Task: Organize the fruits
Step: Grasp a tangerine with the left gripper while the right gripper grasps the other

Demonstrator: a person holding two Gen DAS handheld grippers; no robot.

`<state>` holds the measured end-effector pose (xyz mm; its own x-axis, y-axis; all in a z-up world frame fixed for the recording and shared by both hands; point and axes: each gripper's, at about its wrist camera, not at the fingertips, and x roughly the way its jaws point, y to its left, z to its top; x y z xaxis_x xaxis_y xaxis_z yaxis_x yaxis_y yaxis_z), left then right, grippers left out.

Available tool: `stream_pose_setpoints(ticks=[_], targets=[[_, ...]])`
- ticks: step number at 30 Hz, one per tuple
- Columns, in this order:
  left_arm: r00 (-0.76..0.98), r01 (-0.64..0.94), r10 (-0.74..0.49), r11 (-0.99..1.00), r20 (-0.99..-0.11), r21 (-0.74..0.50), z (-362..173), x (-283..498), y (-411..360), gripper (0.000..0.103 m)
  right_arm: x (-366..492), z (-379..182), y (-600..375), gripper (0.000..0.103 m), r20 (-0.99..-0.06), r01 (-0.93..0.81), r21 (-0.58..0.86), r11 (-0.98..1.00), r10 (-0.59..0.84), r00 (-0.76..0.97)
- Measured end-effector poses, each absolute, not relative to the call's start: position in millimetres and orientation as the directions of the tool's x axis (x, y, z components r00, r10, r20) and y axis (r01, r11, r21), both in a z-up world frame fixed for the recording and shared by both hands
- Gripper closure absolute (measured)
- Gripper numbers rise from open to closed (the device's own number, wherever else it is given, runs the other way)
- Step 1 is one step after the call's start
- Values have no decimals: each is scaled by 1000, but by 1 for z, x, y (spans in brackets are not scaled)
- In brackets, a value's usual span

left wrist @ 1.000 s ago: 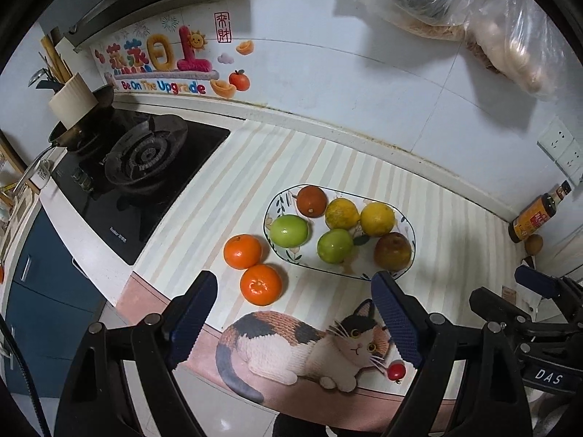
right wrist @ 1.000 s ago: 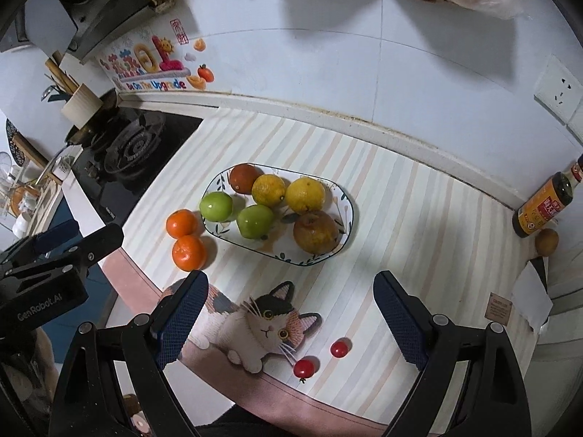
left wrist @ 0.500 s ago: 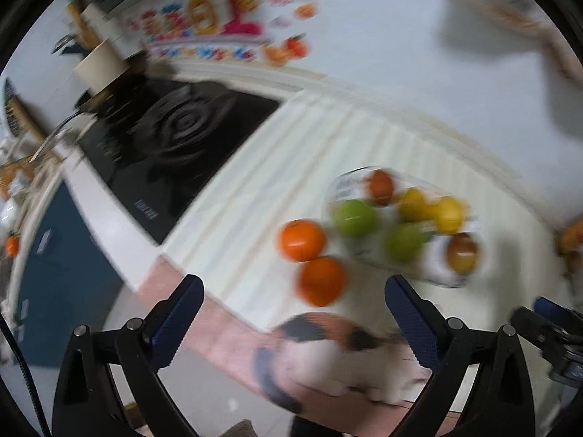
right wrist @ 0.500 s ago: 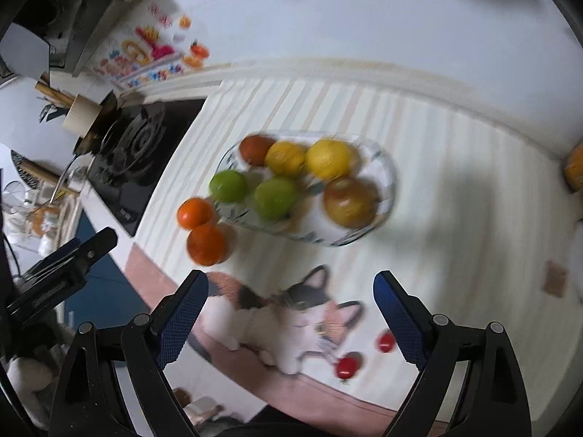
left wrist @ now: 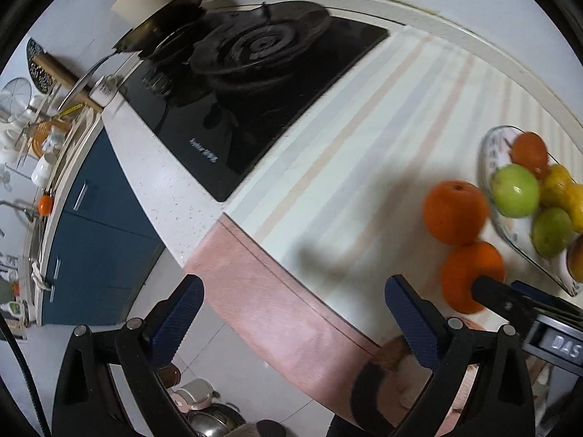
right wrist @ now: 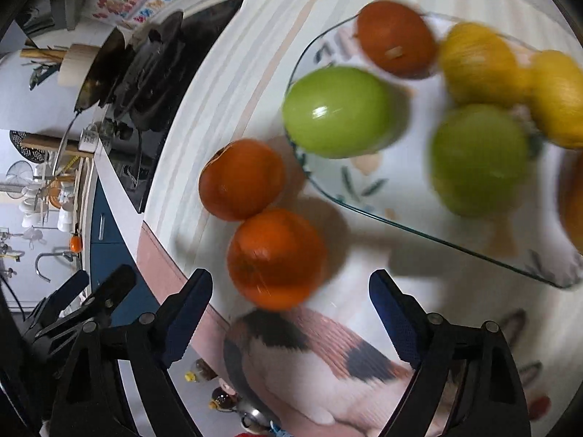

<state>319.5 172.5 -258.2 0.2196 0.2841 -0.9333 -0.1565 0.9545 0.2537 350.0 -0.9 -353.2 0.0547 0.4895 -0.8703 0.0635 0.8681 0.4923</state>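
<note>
**Closing in on the loose oranges beside the fruit dish**

Nearest the right gripper (right wrist: pixel 289 313), its blue fingers (right wrist: pixel 189 307) stand apart and are narrowing, with nothing yet between them; below them lies the cat picture (right wrist: pixel 328 357) printed on the striped mat (right wrist: pixel 226 83). Just past the fingertips sits the near orange (right wrist: pixel 275 256), touching the far orange (right wrist: pixel 242 178) behind it. Both lie on the tabletop just outside the glass dish (right wrist: pixel 397 220), which already carries green fruit (right wrist: pixel 337 111), yellow fruit (right wrist: pixel 477 62) and a reddish one (right wrist: pixel 395 38).

The step in hand looks like picking the near orange for the dish. To do it well, the fingers should straddle its widest part before closing, coming in from the mat side so the far orange is not nudged away or against the dish rim. Round fruit rolls easily; a centred, gentle squeeze is the safer choice.

The left gripper (left wrist: pixel 293 322) is wide open and empty, over the tabletop edge, with the oranges to its right. Farther off are the black stove (left wrist: pixel 251 83) and the pan (left wrist: pixel 160 25).
</note>
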Motion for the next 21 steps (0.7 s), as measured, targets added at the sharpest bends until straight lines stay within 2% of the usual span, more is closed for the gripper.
stream_pose_setpoints(ticks=[2, 8, 16, 21], targets=[[218, -170, 282, 954, -934, 248, -258, 324, 179, 1, 353, -365, 12, 35, -872, 49, 490, 870, 489, 30], [246, -162, 197, 974, -949, 160, -250, 348, 177, 1, 341, -362, 10, 36, -900, 12, 435, 900, 434, 36], [177, 63, 55, 996, -983, 67, -278, 390, 112, 1, 303, -348, -51, 36, -935, 38, 355, 934, 355, 13], [92, 179, 26, 983, -995, 42, -305, 391, 80, 1, 291, -348, -73, 36, -942, 71, 334, 940, 335, 1]])
